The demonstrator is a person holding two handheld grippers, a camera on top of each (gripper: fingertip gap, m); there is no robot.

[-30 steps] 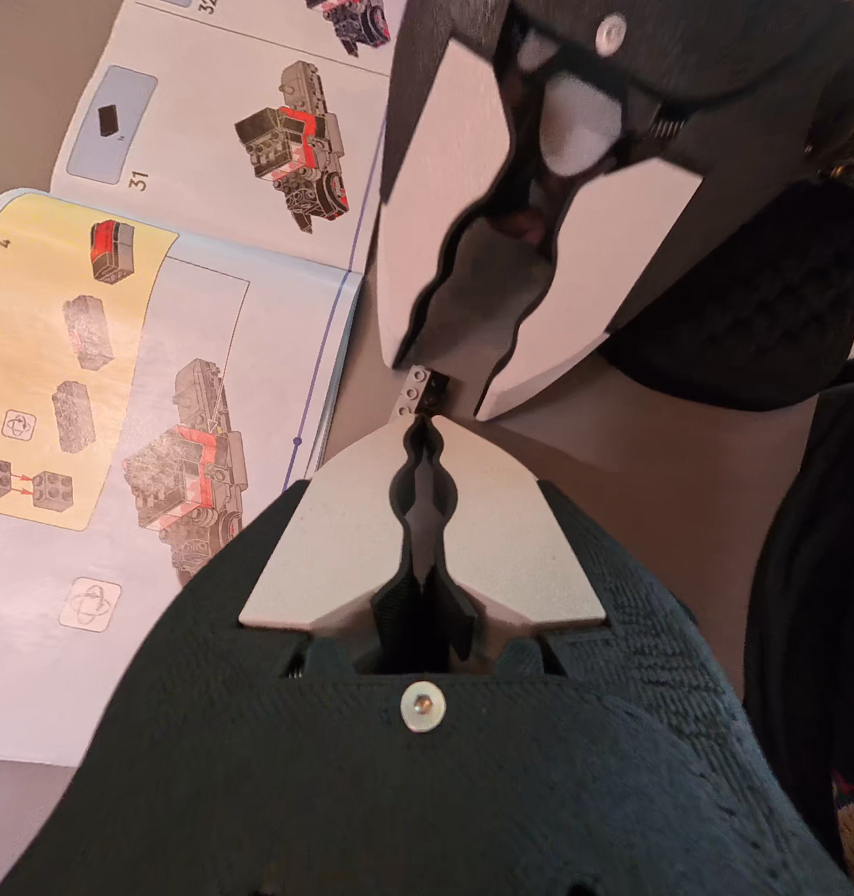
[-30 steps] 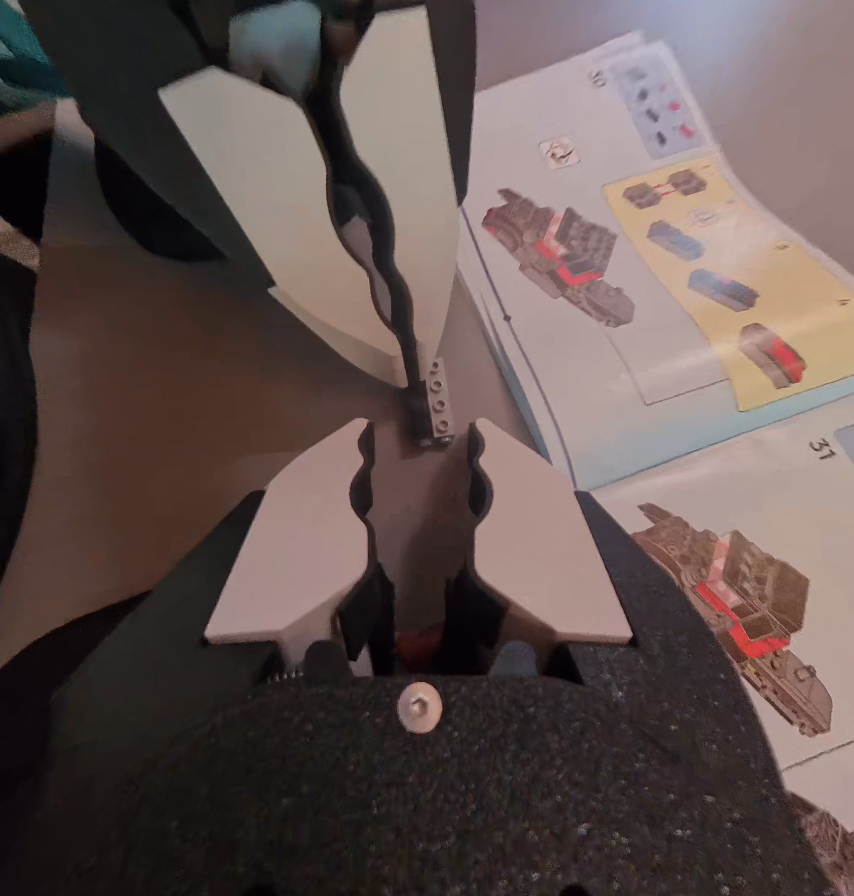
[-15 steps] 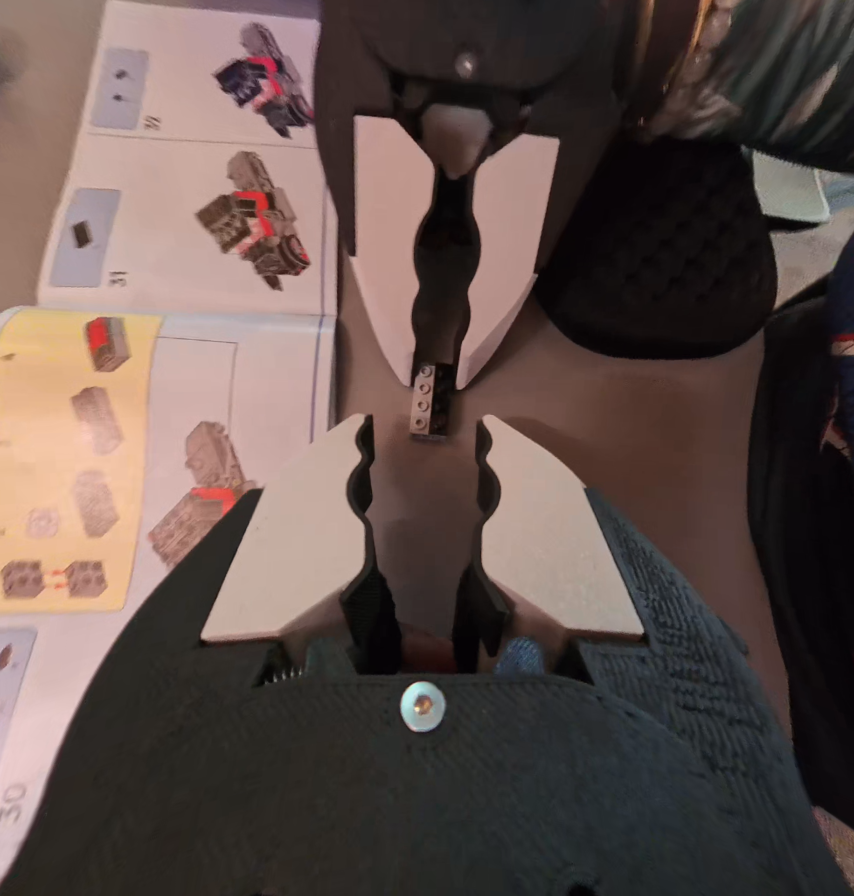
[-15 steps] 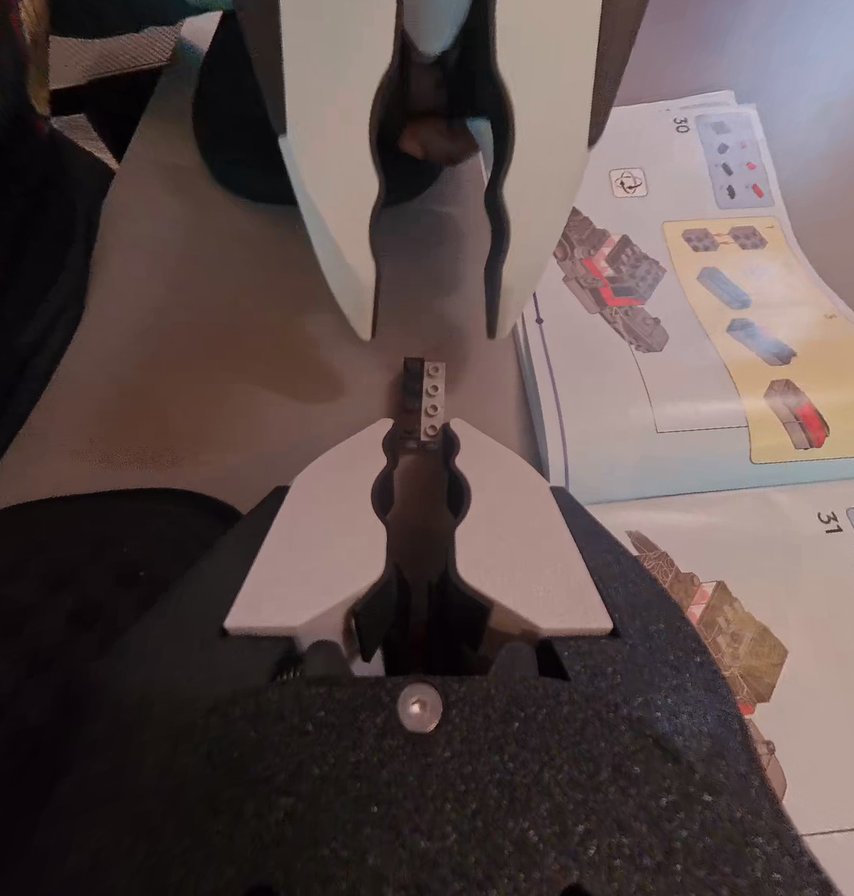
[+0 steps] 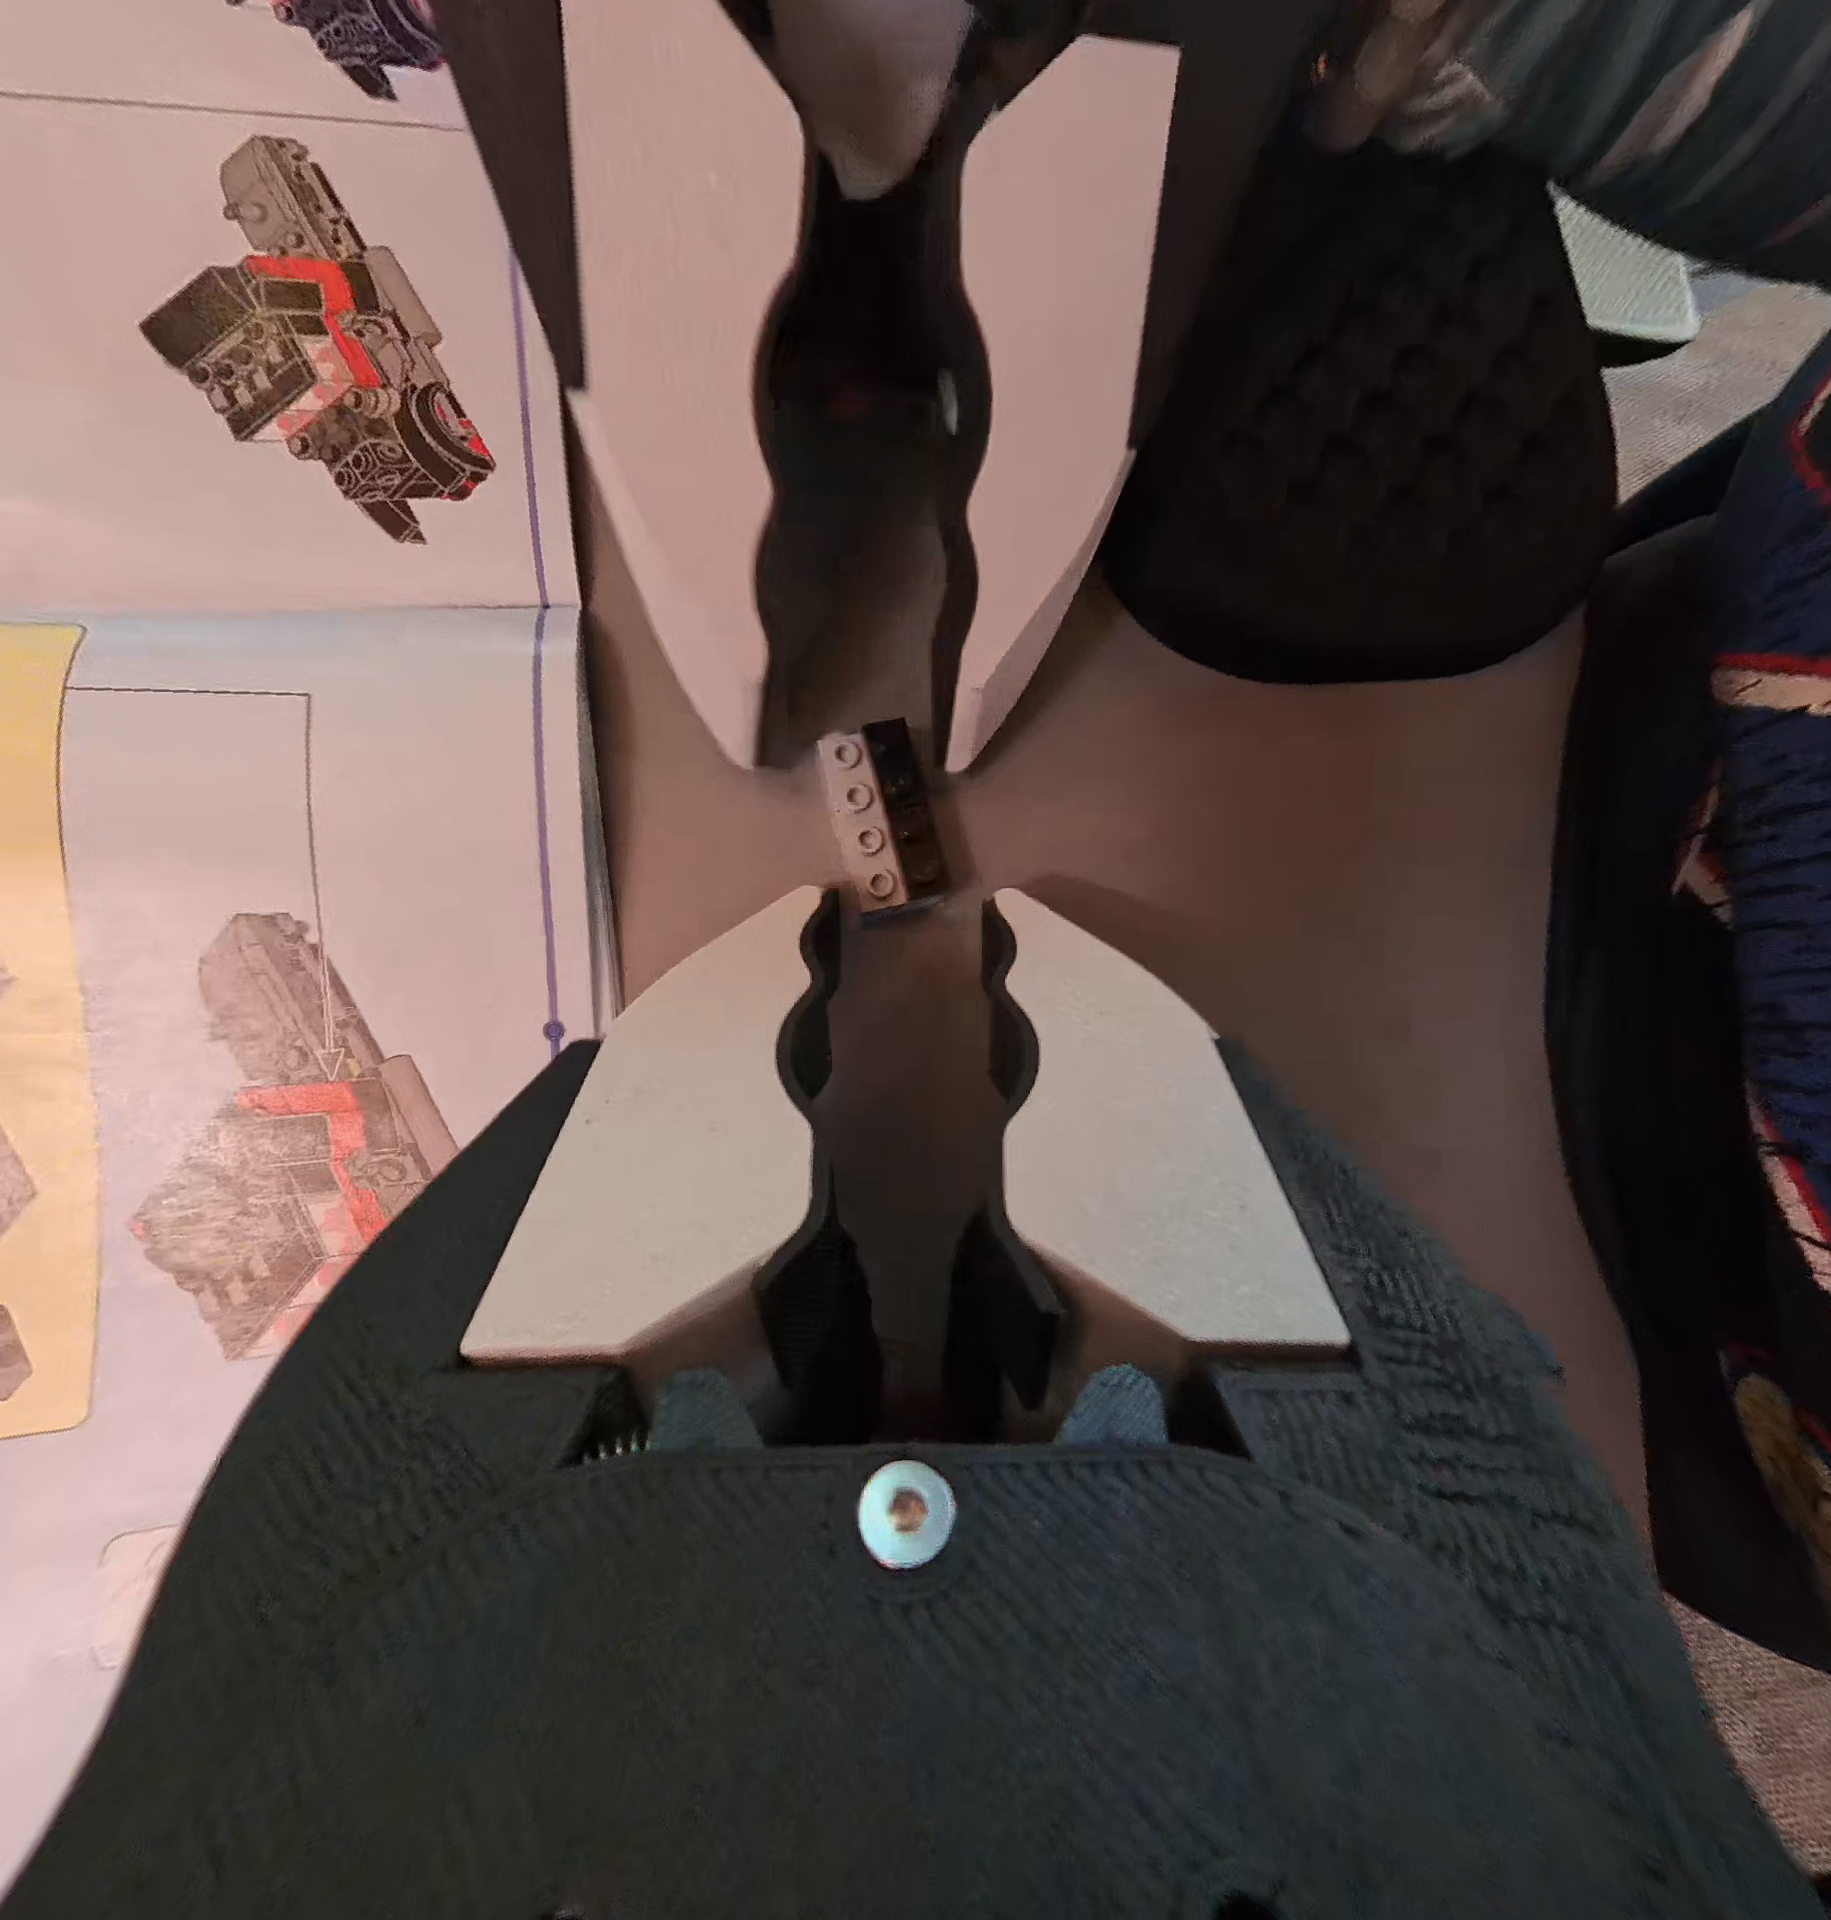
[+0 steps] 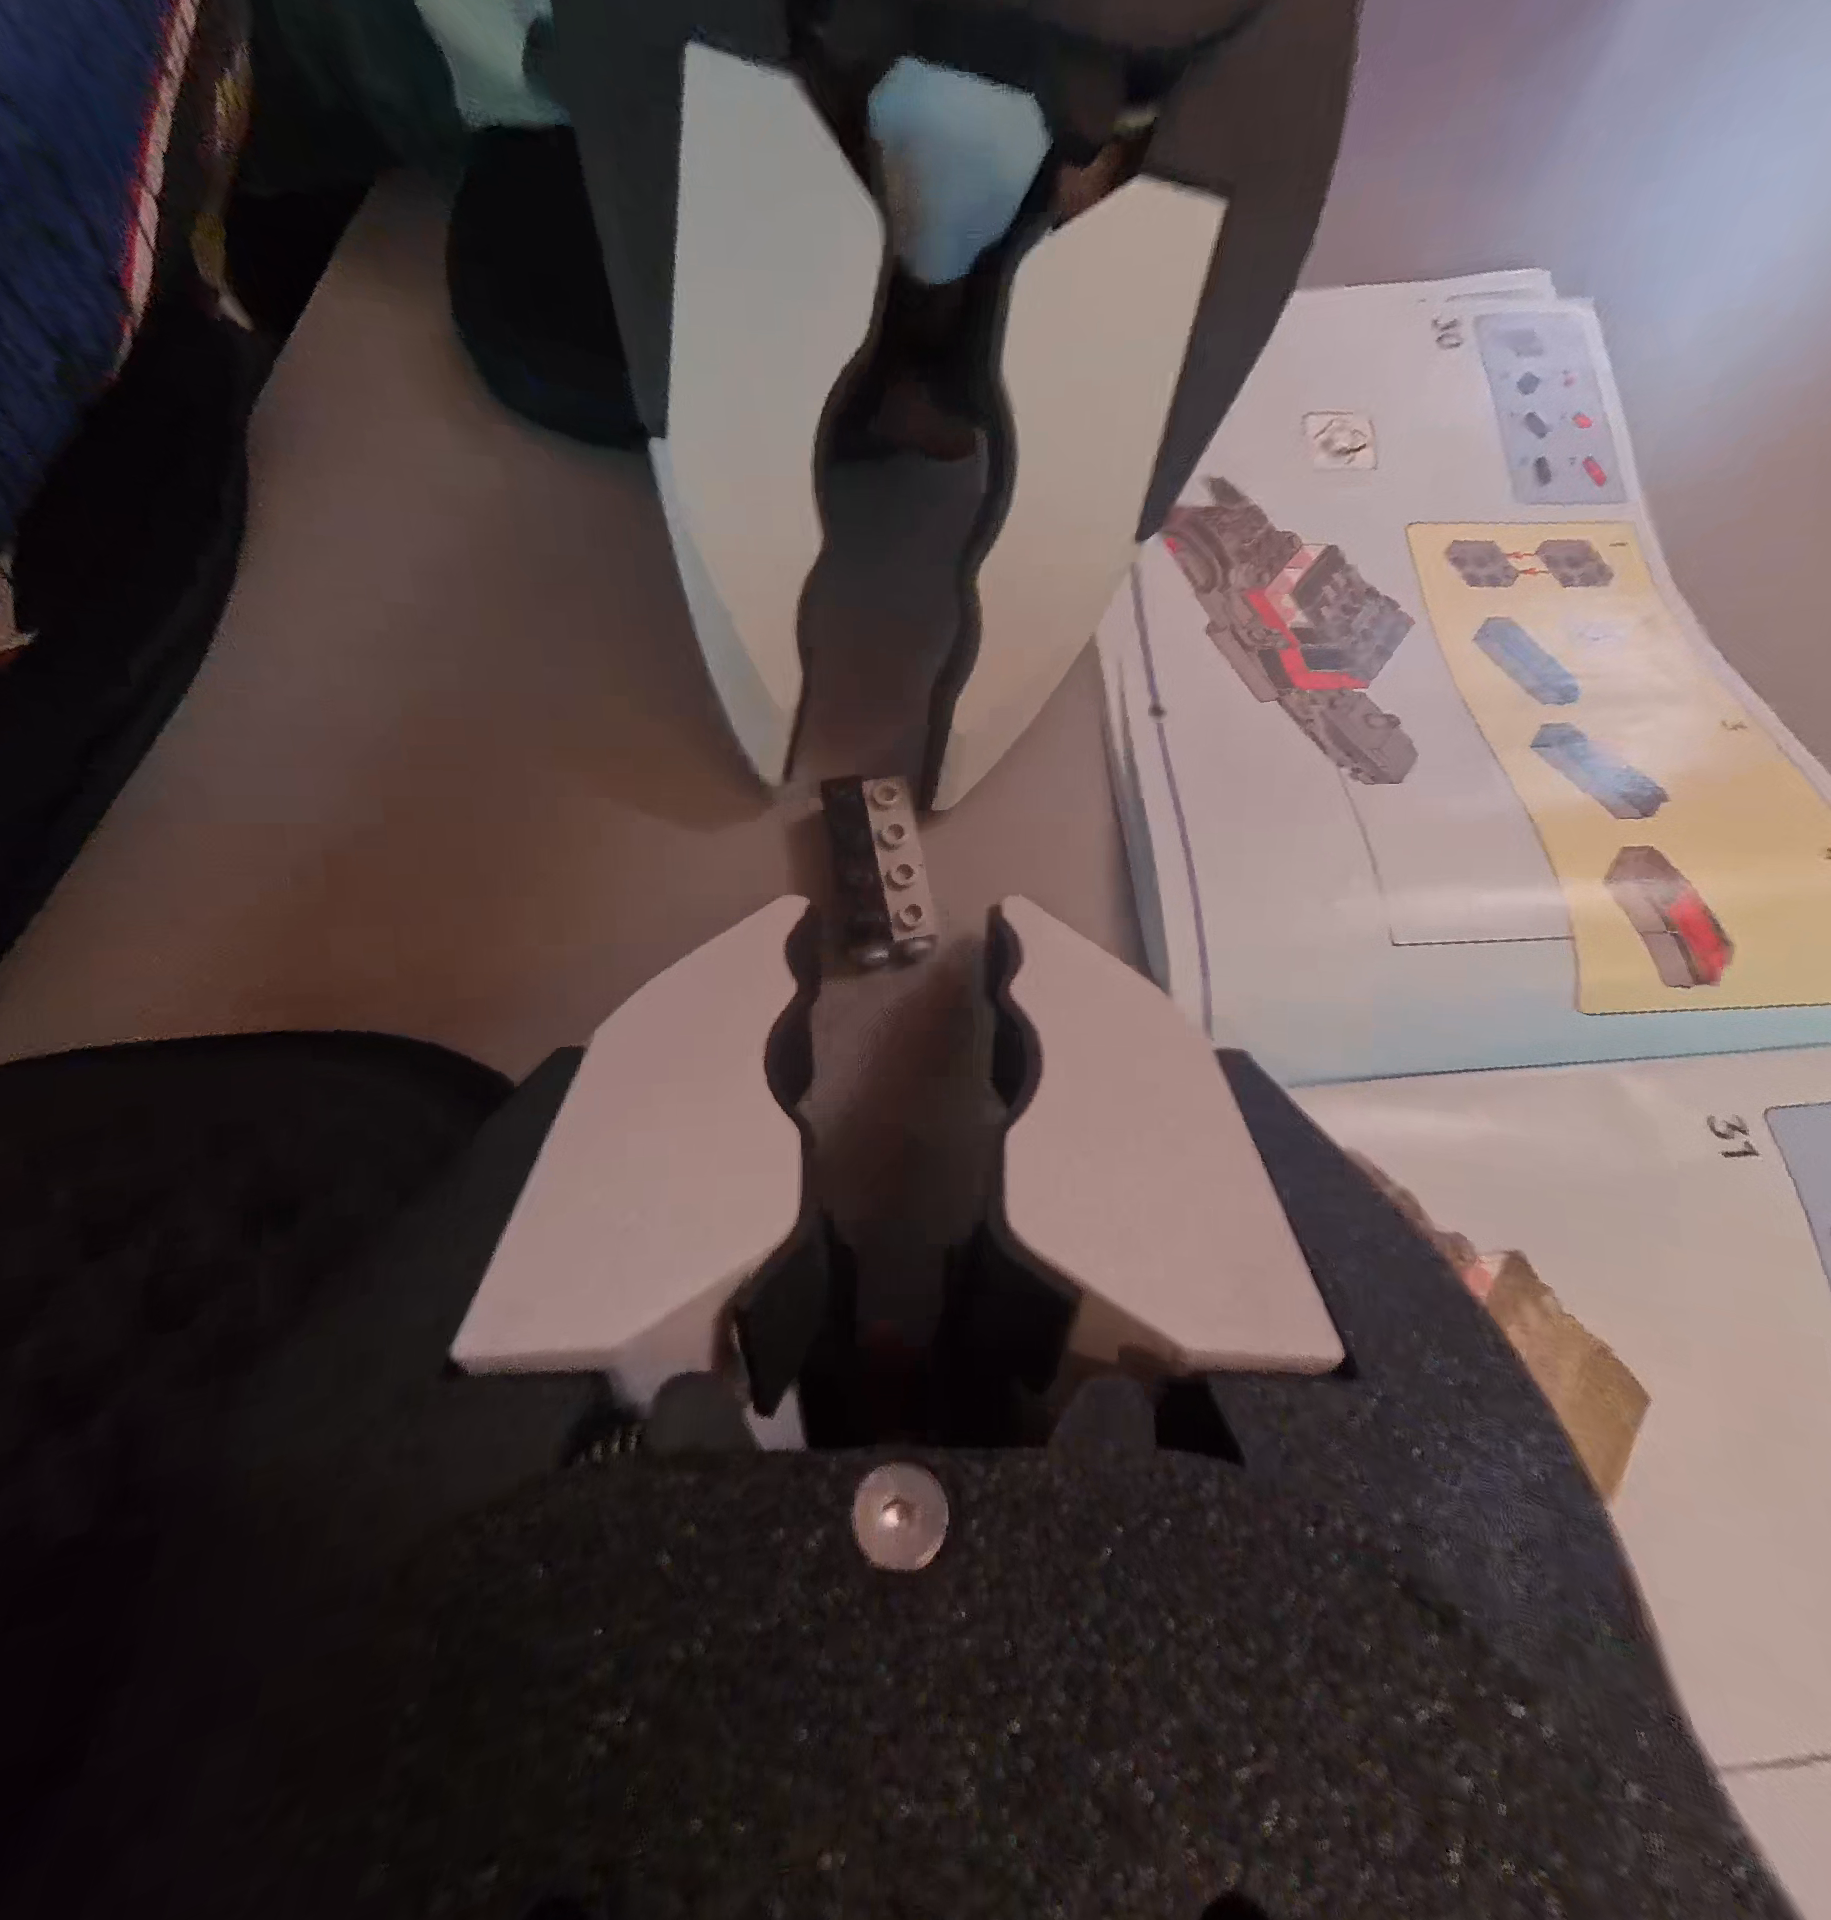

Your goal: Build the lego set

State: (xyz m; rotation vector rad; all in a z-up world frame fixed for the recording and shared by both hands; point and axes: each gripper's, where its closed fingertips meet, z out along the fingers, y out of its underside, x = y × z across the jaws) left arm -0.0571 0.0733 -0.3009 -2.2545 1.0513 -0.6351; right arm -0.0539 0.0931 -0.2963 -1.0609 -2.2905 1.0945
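Right now my two tongs face each other tip to tip over the tan table, and a small Lego piece, a light-grey studded strip joined to a black one, sits between them. My left tongs are released, jaws apart, with the near end of the piece at their tips. My right tongs look released too; I cannot tell whether either tip touches the piece. Beside them lies the open instruction booklet, showing a grey, black and red vehicle.
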